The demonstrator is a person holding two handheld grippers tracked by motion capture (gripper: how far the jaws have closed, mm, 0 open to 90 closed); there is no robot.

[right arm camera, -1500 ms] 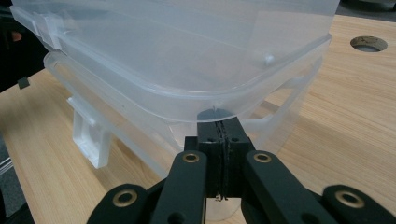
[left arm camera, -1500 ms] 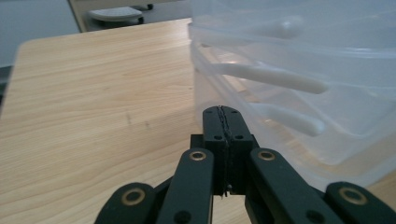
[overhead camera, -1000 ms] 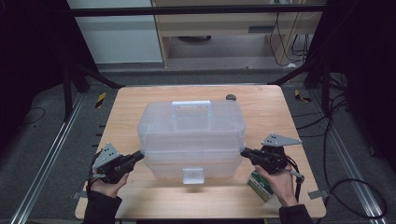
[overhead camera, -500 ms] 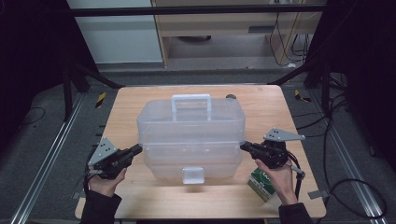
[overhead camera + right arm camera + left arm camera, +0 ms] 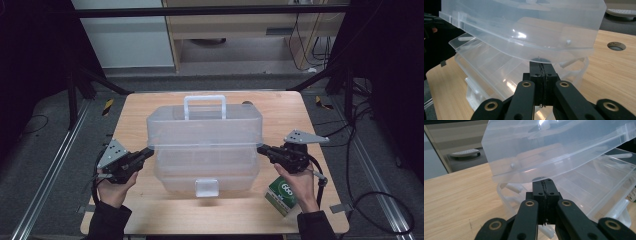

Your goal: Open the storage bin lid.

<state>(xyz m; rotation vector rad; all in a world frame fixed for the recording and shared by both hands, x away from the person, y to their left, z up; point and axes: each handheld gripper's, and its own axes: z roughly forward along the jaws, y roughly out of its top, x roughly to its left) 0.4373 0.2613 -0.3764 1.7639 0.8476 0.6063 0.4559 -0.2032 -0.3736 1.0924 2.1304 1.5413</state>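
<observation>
Desk: pale wooden top, carrying every item below. Clear plastic storage box: sits at the middle of the desk, between your two hands, latch tab facing you. Box lid: translucent, white handle on top, tilted up off the base along your side, with the tray dividers of the base visible beneath it. Green-and-white carton: lies on the desk near your right corner, just below your right hand and apart from the box. Your left gripper: jaws clenched together with nothing between them, tip tucked under the lid's left edge. Your right gripper: jaws likewise pressed shut on nothing, tip set beneath the lid's right edge. Round hole: in the desk beyond the box.
</observation>
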